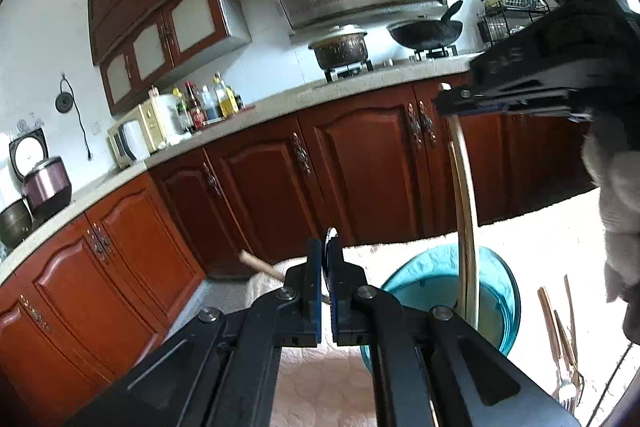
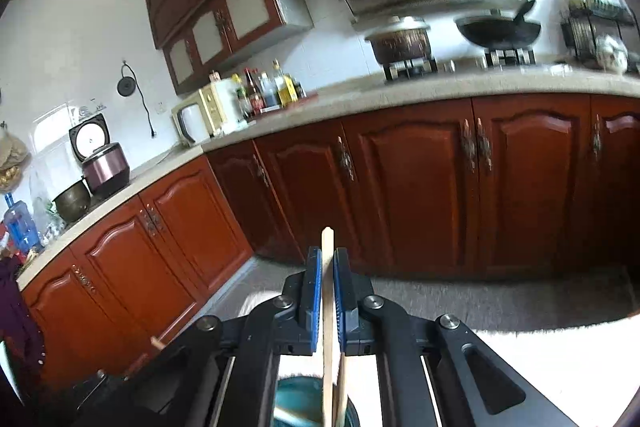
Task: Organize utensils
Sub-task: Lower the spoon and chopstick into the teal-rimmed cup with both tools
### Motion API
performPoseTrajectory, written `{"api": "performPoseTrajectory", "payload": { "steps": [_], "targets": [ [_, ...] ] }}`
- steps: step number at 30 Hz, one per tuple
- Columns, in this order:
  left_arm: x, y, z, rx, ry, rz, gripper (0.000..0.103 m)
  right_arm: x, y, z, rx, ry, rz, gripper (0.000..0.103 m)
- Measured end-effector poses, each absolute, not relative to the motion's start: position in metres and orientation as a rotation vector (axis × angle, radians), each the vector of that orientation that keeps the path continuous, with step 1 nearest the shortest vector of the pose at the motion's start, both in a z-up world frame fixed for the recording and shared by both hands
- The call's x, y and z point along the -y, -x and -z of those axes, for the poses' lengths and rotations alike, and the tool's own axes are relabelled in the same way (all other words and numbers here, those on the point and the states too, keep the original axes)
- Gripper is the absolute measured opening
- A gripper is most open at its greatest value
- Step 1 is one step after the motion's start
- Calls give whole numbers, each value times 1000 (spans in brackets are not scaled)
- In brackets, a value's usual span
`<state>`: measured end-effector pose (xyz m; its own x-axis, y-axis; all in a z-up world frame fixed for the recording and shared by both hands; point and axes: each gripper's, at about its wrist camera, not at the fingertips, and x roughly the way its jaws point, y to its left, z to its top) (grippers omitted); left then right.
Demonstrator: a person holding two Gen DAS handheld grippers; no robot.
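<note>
In the left wrist view the left gripper (image 1: 329, 259) sits low at centre, with the bowl (image 1: 496, 291) just to its right and loose utensils (image 1: 560, 339) at the lower right edge. The right gripper (image 1: 516, 95) fills the upper right — chopsticks (image 1: 466, 211) hang from it into the bowl. Behind, the counter (image 1: 280, 103) crosses mid-frame, pot (image 1: 340, 47) left of wok (image 1: 426, 33).

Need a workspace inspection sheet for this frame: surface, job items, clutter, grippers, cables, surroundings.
Surface: pale quilted cloth.
Job's things: teal container; chopsticks hanging into it; loose chopsticks and fork at right.
Clutter: wooden stick lying behind the left gripper.
Grippers: left gripper shut on a thin metal utensil; right gripper shut on the chopsticks.
Cables: black cord on wall.
Surroundings: red-brown cabinets, stove with pot and wok.
</note>
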<state>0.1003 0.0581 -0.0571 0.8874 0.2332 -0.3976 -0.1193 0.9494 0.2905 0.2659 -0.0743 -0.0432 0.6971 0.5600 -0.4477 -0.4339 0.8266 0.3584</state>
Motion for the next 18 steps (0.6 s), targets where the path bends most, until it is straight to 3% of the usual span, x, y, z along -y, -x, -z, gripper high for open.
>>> {"api": "performPoseTrajectory", "payload": {
  "steps": [10, 13, 15, 18],
  "targets": [
    [-47, -99, 78, -508, -249, -165, 3, 96, -248, 83, -687, -216, -549, 7],
    [-49, -101, 81, -537, -233, -163, 3, 102, -251, 85, -729, -245, -560, 12],
    [-51, -100, 80, -544, -210, -161, 3, 107, -252, 85, -744, -255, -565, 22],
    [-54, -100, 76, -551, -178, -161, 3, 114, -250, 83, -745, -251, -563, 25]
  ]
}}
